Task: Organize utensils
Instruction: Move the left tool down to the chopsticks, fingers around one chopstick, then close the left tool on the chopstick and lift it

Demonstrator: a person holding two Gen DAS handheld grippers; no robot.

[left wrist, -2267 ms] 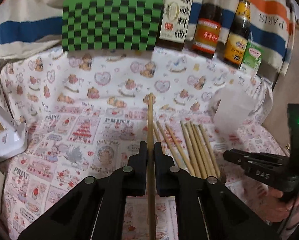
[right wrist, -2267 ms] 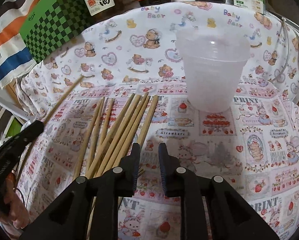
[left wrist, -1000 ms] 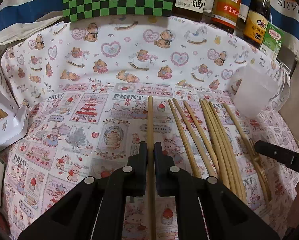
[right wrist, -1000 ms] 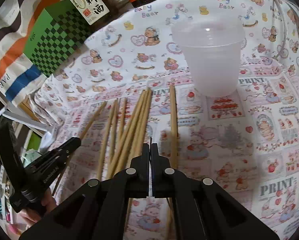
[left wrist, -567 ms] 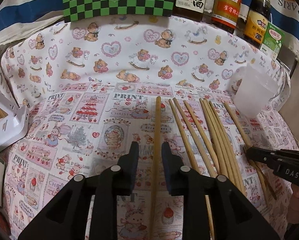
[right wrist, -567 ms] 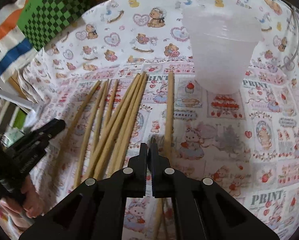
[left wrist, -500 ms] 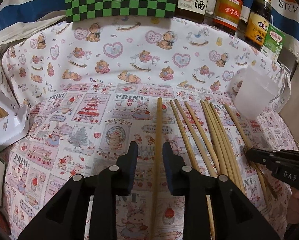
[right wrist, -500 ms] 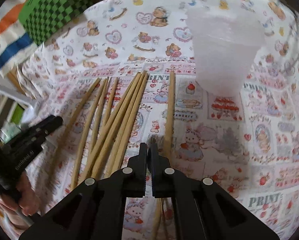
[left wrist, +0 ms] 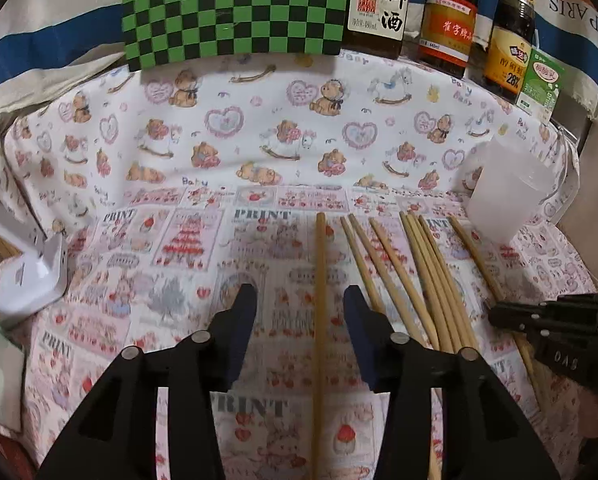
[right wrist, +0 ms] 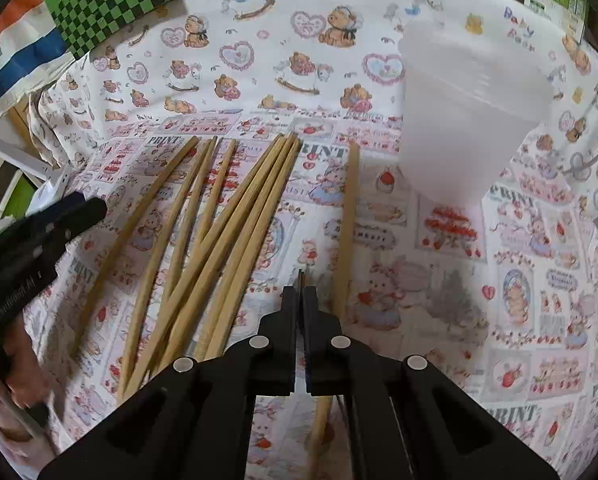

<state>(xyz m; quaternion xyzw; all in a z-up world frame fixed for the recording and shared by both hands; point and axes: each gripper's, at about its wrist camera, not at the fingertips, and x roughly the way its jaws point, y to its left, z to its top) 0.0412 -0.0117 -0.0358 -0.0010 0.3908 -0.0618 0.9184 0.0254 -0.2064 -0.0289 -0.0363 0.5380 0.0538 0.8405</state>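
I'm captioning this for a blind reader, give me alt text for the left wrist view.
The black left gripper is opening over one wooden chopstick lying free on the bear-print tablecloth. More loose wooden chopsticks lie to its right, near a translucent plastic cup.

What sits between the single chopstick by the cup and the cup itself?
Nothing visible: only bare tablecloth lies between that chopstick and the cup. The right gripper, jaws shut, hangs just left of the chopstick, not on the cup's side.
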